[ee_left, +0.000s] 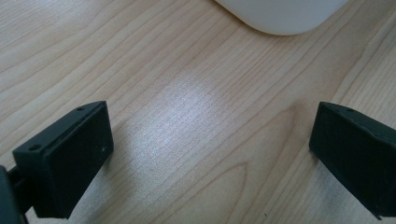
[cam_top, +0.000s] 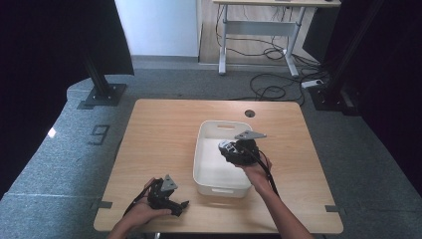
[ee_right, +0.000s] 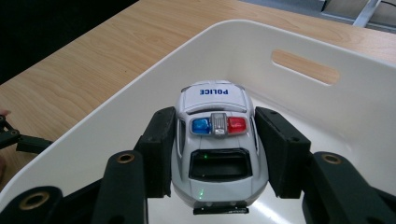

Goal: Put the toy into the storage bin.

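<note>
Your right black two-jaw gripper [ee_right: 215, 154] grips a small white toy police car w/ blue and red roof lights [ee_right: 215, 140] by its flanks, one jaw pressed to each side, and holds it inside the white rectangular plastic bin w/ cut-out handles [cam_top: 204, 144]. In the right gripper view the car's bonnet, lettered POLICE, points toward the bin's far wall and its handle slot; whether the wheels touch the bin floor can't be told. In the high view your right hand [cam_top: 256, 175] reaches over the bin's right rim, w/ the gripper [cam_top: 240, 150] above the bin's middle and its grey three-cornered plate on top.

The bin sits on the light wooden desk [cam_top: 159, 129], just right of centre, its near end close to the desk's front edge.

Your left black two-jaw gripper [cam_top: 169, 199] rests low at the front-left corner of the desk, held in your left hand [cam_top: 142, 213], apart from the bin's near-left corner. In the left gripper view its jaws stand wide apart w/ bare wood between them, grasping nothing, and the bin's rounded corner [ee_left: 280, 14] shows at the top edge.
</note>
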`<action>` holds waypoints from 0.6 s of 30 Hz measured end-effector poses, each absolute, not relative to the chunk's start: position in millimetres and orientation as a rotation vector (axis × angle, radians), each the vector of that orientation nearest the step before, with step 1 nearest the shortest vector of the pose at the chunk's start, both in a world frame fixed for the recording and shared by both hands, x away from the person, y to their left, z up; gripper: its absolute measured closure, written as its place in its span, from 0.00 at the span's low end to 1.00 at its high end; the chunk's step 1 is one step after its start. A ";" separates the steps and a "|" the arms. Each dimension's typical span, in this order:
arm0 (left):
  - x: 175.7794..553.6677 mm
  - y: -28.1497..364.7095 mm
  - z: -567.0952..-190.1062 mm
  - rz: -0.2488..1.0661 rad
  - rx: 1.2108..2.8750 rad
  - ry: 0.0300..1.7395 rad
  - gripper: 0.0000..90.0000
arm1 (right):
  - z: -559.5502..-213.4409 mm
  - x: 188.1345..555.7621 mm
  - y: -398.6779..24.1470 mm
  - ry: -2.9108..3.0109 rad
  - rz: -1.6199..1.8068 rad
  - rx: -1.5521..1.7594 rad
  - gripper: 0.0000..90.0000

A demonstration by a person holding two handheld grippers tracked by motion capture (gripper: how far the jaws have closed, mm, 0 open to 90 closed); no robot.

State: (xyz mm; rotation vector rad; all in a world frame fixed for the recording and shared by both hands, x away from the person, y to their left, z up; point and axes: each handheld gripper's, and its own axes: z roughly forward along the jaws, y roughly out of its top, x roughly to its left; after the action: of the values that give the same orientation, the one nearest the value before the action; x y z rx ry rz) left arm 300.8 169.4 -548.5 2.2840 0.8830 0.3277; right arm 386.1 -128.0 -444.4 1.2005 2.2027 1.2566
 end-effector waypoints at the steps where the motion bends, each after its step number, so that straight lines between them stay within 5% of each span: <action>1: 300.8 169.4 -548.5 0.328 2.284 0.883 0.00 | -444.0 386.4 -127.1 2.204 1.257 1.201 0.56; 18: 300.8 169.5 -548.4 0.328 2.286 0.883 0.00 | -443.2 392.9 -106.8 2.226 1.250 1.193 0.56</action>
State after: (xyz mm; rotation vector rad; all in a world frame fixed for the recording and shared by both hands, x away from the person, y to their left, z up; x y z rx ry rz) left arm 300.8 169.5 -548.4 2.2862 0.8826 0.3277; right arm 392.9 -106.8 -443.2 1.1930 2.2258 1.2497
